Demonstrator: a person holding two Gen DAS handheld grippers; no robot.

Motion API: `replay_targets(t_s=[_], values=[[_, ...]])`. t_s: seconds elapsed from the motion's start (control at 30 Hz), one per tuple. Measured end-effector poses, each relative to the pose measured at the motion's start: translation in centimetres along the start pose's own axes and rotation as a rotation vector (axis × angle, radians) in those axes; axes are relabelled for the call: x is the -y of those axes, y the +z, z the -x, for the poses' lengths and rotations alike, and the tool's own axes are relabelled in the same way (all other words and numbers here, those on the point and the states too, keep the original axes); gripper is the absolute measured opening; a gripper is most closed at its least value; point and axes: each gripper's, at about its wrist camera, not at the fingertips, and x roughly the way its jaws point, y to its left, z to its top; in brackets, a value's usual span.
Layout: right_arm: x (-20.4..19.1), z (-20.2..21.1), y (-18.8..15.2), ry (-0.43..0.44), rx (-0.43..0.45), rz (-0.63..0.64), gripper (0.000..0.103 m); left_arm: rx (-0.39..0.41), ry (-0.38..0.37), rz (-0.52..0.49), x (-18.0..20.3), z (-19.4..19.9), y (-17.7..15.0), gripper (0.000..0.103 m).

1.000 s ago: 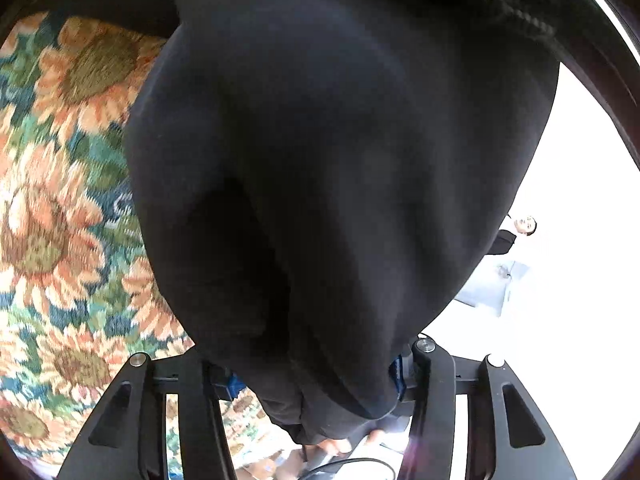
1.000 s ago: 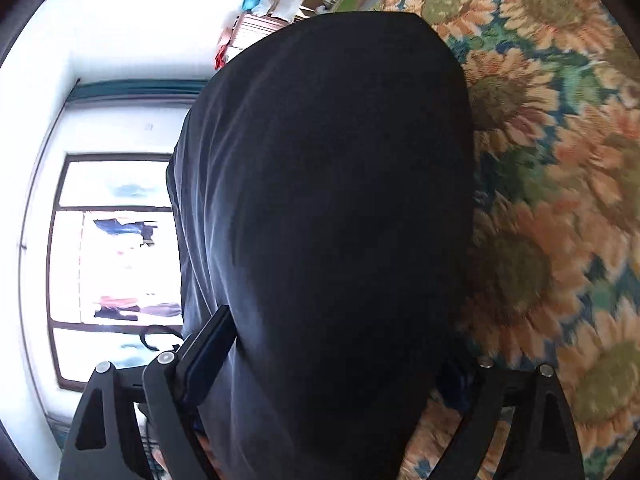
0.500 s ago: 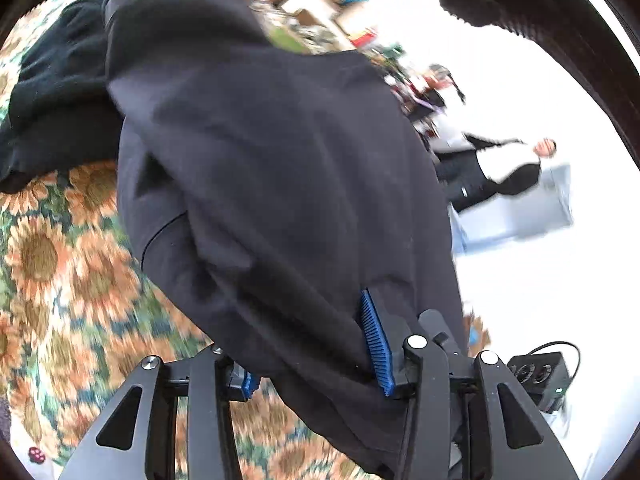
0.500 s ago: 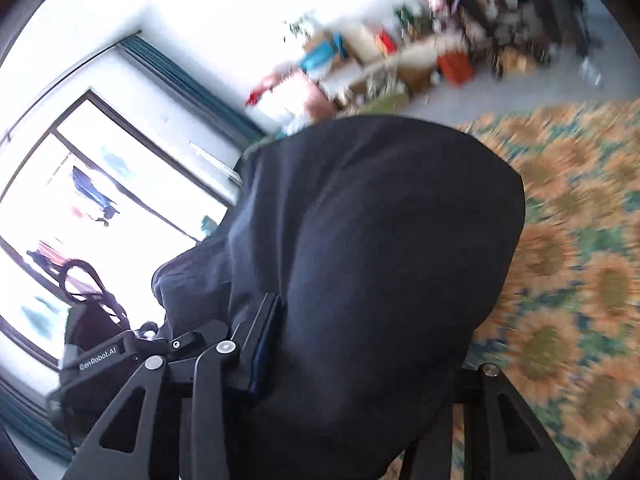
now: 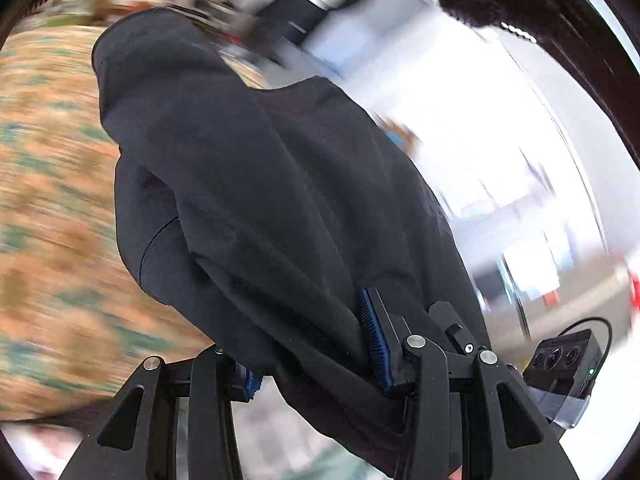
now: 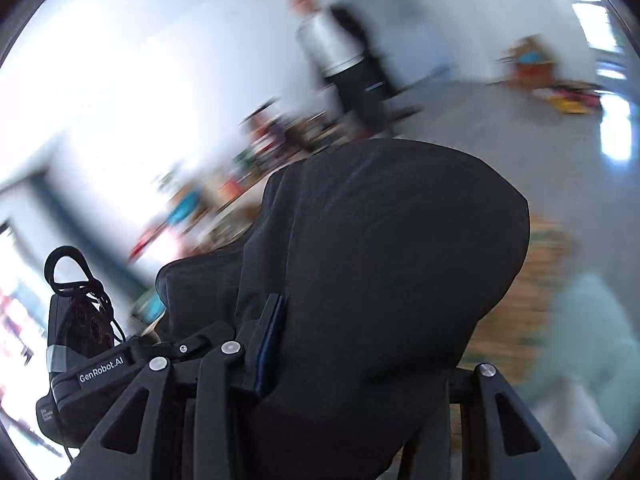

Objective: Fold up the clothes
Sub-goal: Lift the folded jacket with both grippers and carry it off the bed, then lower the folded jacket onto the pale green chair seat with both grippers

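Both grippers carry one dark garment (image 5: 280, 208) clear of the floral cloth (image 5: 52, 208) — judged a lift-and-shake before laying it flat. To do it well: hold the two grips level and apart so the fabric hangs without twisting, then lower it square onto the cloth. Left gripper (image 5: 312, 364): jaws about half apart, blue pads clamped on a thick bunch of fabric. Right gripper (image 6: 352, 364): likewise about half apart, gripping the same garment — far finger hidden under cloth.
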Motion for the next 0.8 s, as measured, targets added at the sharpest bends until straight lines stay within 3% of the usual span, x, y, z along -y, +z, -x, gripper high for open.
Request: replay_targets(t_s=[0.07,0.2,0.27,0.37,0.4,0.5,0.57,0.6,0.7,0.8], values=[[4.5,4.0,0.3,-0.098,0.057,-0.057,0.043,-0.067,-0.063,-0.06,4.2,-5.1,-1.6,0.046],[11.6,10.8,-1.1,-0.248,0.152,-0.139,0.044,-0.18,-0.144,-0.121,8.8,-12.7,-5.2,0.046],[14.5,13.1,-2.1,-0.292,0.17,-0.168,0.044,-0.244,-0.146,-0.133,9.0,-17.1,-7.6,0.046],[21.2,15.3,-5.9,-0.322,0.122,-0.247,0.044,-0.372,-0.101,-0.095,6.8,-19.9,-16.1,0.046],[24.0,15.2,-7.6,-0.32,0.086,-0.297,0.044,-0.417,-0.07,-0.078,5.6,-21.1,-18.5,0.045],[33.1,11.9,-13.6,-0.321,-0.066,-0.477,0.043,-0.618,0.136,0.025,-1.3,-27.5,-24.8,0.045],[37.7,8.4,-20.3,-0.327,-0.2,-0.643,0.043,-0.748,0.229,0.142,-5.6,-30.9,-27.6,0.046],[39.4,7.1,-23.3,-0.324,-0.242,-0.719,0.043,-0.79,0.243,0.159,-6.4,-31.9,-28.0,0.051],[40.9,6.7,-29.3,-0.271,-0.193,-0.918,0.053,-0.877,0.268,0.156,-7.3,-34.1,-28.2,0.062],[41.7,5.2,-30.9,-0.261,-0.231,-1.021,0.074,-0.892,0.265,0.156,-6.8,-35.3,-27.6,0.068]])
